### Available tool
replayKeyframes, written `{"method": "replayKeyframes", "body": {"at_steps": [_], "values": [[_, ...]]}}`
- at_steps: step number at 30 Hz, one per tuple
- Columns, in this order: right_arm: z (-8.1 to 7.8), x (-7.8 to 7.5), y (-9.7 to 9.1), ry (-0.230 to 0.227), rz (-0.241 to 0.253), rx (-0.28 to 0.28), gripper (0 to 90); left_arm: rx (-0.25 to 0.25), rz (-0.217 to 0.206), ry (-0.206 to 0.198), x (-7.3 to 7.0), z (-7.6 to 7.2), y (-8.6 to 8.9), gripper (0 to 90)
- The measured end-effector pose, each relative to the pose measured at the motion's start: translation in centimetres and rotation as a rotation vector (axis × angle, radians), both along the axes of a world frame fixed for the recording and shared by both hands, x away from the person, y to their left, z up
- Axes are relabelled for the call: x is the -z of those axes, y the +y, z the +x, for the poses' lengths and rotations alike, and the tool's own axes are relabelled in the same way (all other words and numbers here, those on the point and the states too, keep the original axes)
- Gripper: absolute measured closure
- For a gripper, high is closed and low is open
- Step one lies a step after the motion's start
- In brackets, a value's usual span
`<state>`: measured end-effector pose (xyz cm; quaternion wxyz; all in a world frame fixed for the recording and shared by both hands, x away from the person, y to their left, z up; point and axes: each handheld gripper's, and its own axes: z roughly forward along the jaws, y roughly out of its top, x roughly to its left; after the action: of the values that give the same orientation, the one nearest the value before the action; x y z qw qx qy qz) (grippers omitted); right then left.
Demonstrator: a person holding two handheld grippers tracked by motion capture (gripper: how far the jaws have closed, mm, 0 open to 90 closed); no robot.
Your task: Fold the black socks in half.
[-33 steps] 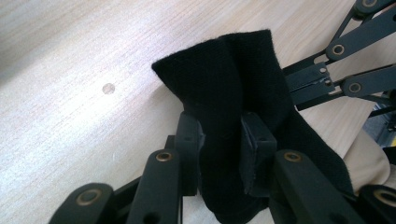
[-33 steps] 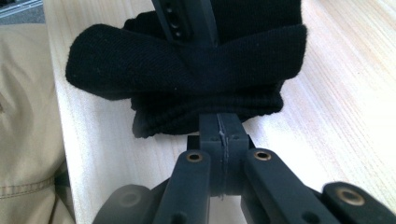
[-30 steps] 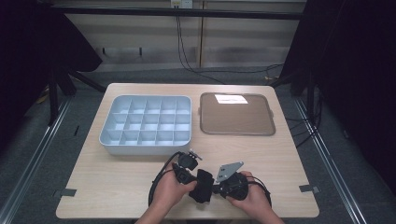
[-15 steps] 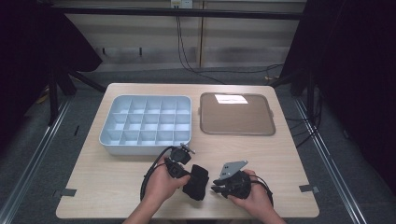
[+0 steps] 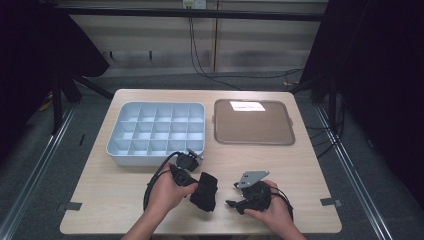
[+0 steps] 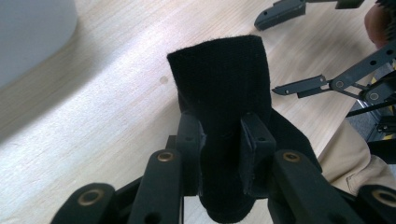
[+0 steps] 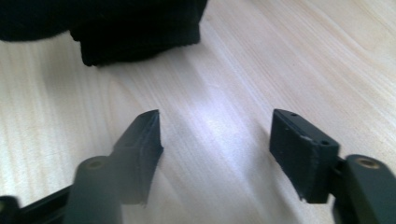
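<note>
A black folded cloth (image 5: 205, 191) hangs near the table's front edge, and my left gripper (image 5: 196, 184) is shut on one end of it. In the left gripper view the pads (image 6: 252, 140) pinch the cloth (image 6: 219, 84), which sticks out beyond them above the wood. My right gripper (image 5: 232, 195) sits just right of the cloth, apart from it. Its jaws have just been opening, and bare table shows between them in my right gripper (image 7: 215, 135) view. The cloth's edge (image 7: 135, 28) lies ahead of those jaws. The right gripper (image 6: 289, 46) also appears in the left gripper view.
A grey tray (image 5: 115, 150) with several compartments stands at the back left. To its right lies a brown flat tray (image 5: 254, 127) with a white paper (image 5: 247, 105) at its far edge. The wooden table (image 5: 300, 165) ends just behind both hands.
The right gripper's jaws opened and came off the cloth. The two grippers drew apart, and the left one shifted left with the cloth in it.
</note>
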<state>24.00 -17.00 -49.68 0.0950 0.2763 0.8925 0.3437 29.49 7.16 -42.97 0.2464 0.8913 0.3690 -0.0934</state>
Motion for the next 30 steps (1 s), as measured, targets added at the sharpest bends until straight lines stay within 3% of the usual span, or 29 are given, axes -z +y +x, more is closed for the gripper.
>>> {"method": "replayKeyframes", "body": {"at_steps": [12, 30], "values": [[0.6, 0.7, -0.4, -0.018, 0.029, 0.036, 19.1, -0.012, 0.008, 0.001, -0.7, 0.6, 1.2, 72.5], [0.7, 1.3, -0.8, -0.036, 0.072, 0.044, 12.0, -0.040, 0.004, 0.017, -1.8, 1.2, 2.9, 72.3]]}}
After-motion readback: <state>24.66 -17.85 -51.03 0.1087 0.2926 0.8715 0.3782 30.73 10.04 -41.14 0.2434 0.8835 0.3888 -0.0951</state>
